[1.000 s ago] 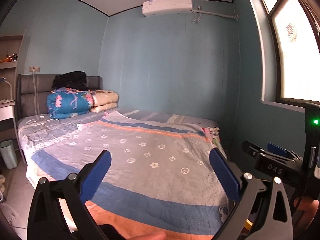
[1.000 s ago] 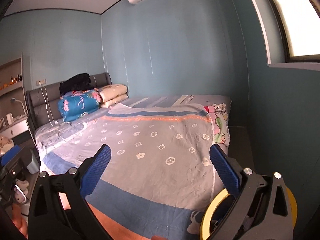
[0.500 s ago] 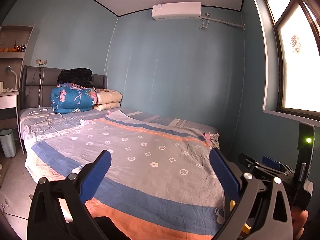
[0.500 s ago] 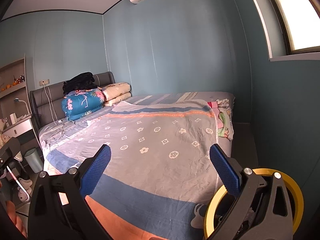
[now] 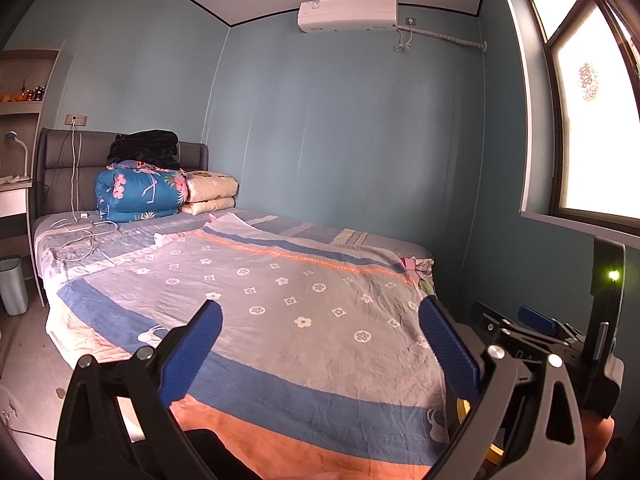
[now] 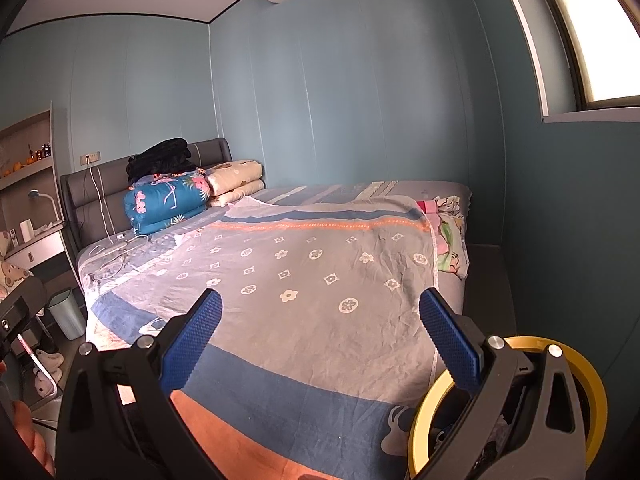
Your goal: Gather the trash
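Note:
My left gripper (image 5: 320,344) is open and empty, held above the foot of a bed (image 5: 280,300) with a grey, blue and orange flowered cover. My right gripper (image 6: 320,340) is open and empty too, over the same bed (image 6: 320,280). A yellow-rimmed bin (image 6: 584,376) stands on the floor at the bed's right corner, partly behind my right finger. A small grey-blue waste bin (image 5: 14,284) stands on the floor left of the bed; it also shows in the right wrist view (image 6: 68,314). I see no loose trash clearly.
Folded quilts and pillows (image 5: 140,192) lie at the headboard, with white charger cables (image 5: 80,228) on the sheet. A desk and shelves (image 6: 32,216) stand at the left. A narrow dark floor strip (image 6: 488,280) runs between bed and right wall. The right gripper (image 5: 536,328) shows beside my left.
Both views have pulled back and risen slightly, so more of the bed's foot and the yellow-rimmed bin show. Both grippers stay open.

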Tool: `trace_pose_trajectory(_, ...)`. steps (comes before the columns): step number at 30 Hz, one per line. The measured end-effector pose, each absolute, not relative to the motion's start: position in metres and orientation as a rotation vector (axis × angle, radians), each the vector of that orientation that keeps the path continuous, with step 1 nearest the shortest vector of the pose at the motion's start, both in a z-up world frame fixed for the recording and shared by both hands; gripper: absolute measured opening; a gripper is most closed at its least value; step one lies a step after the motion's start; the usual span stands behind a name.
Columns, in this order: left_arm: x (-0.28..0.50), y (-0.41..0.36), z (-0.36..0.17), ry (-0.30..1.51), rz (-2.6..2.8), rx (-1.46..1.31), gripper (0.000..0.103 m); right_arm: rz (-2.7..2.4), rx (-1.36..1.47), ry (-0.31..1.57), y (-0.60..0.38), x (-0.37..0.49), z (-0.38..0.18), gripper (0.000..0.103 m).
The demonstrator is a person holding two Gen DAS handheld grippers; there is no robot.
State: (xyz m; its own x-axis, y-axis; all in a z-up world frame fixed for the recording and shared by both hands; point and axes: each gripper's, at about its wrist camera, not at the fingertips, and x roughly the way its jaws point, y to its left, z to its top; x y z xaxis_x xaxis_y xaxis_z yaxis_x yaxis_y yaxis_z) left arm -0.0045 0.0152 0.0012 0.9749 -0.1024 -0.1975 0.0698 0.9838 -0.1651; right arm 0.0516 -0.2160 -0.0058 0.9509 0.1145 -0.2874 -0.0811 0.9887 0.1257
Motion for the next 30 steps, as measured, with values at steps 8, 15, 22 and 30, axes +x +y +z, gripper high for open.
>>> trace_pose_trajectory(8,-0.0023,0.016,0.0001,0.22,-0.098,-0.166,0.095,0.098,0.111,0.301,-0.2167,0.0523,-0.0085,0.095)
trace_pose_trajectory(15,-0.0012,0.017,-0.0005,0.223,-0.106,-0.166,0.095,0.098,0.11,0.307,-0.218,0.0534,-0.0112,0.095)
trace_pose_trajectory(22,-0.0007,0.0183,-0.0022,0.226,-0.107,-0.17,0.095,0.098,0.11,0.309,-0.2182,0.0531,-0.0114,0.095)
trace_pose_trajectory(30,-0.0016,0.0174,-0.0018,0.229,-0.113,-0.169,0.095,0.098,0.111,0.311,-0.2184,0.0538,-0.0115,0.095)
